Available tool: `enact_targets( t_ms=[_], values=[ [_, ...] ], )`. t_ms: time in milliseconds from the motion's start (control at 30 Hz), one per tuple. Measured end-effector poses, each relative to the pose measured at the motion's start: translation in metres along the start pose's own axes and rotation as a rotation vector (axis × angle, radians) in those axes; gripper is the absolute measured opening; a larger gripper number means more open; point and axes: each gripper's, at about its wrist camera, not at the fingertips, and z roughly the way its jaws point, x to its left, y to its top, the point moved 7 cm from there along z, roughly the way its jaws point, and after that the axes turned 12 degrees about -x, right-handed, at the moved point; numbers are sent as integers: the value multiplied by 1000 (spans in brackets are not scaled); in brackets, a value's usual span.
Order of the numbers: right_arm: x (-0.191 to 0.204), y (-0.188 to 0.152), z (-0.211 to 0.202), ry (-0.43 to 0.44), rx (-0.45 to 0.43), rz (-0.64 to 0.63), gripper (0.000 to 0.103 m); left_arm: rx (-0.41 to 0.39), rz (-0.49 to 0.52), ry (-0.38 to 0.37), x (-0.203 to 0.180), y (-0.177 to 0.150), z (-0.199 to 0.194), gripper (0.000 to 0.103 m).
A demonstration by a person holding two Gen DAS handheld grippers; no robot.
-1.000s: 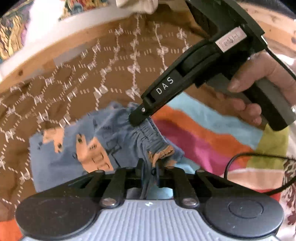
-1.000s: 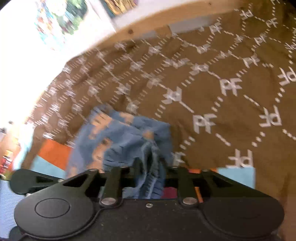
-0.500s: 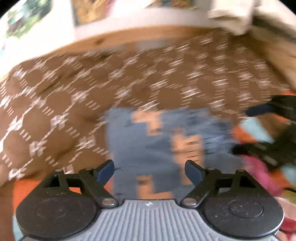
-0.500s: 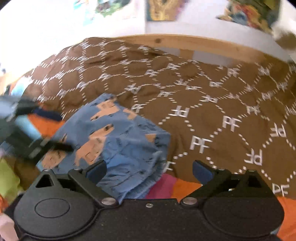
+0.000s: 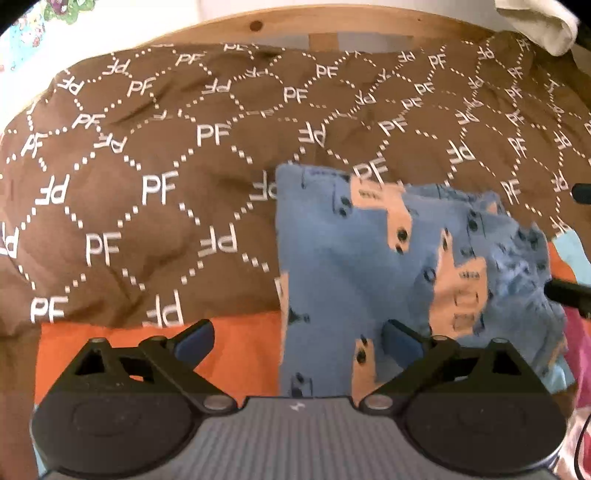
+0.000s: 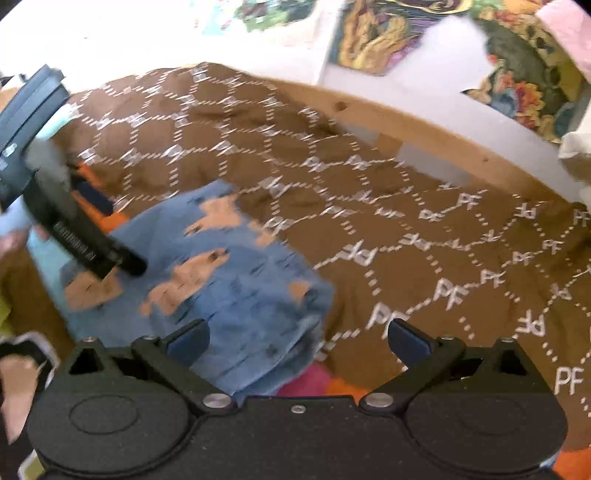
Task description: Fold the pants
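Left gripper (image 5: 297, 341) tilted steeply down over the bed, jaws opening and already spread wide; its blue pads (image 5: 194, 338) press on nothing, though the near edge of the pants (image 5: 354, 258) lies in the gap below. Right gripper (image 6: 297, 338) angled down more gently, jaws fully apart and empty, the pants' corner just under its left pad. In the right wrist view the left gripper's dark body shows at upper left, one finger tip over the pants, apparently clear of the cloth, though blur makes contact hard to judge. A strip of pale print runs along that finger, unreadable. Pants: soft blue knit, peach animal shapes with small dark marks, folded into a rough rectangle, gathered waistband on the right side. They lie half on a brown bedspread (image 5: 147, 221), half on a striped cover (image 5: 236, 354) of orange, pink and light blue. Bedspread printed with white "PF" letters inside a dotted hexagon lattice; fabric wrinkled. Pale wooden bed frame (image 5: 332, 22) with a knot runs behind. Bright painted pictures (image 6: 388, 33) on the white wall.
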Motion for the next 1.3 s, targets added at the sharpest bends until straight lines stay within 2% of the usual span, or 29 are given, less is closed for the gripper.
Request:
enact_targets(
  t_ms=[67,200,333,533,633,733,900,967,1100,1300],
  values=[
    [-9,4,12,-37,10,20,102,-1,-6,5,-1,7,3,101],
    [-21,0,36,-52,21,27,102,2,-6,13,0,15,17,103],
    [-30,-17,58,-84,88,19,102,44,-27,-8,4,10,28,103],
    [-37,-12,40,-88,76,126,102,56,-115,-36,17,5,13,103],
    [-28,-9,23,-47,66,167,102,29,-165,-55,23,-1,-8,103],
    [-13,-11,7,-5,65,174,102,6,-169,-75,23,-14,-23,103],
    [9,-32,-2,38,104,89,102,66,-89,-57,18,-46,-19,103],
    [10,-36,-3,60,104,108,102,57,-117,-61,20,-48,-21,103],
    [5,-32,-7,70,82,136,102,93,-128,-73,23,-45,-21,103],
    [-12,-24,-10,58,50,216,102,127,-185,-66,30,-41,-22,103]
  ],
)
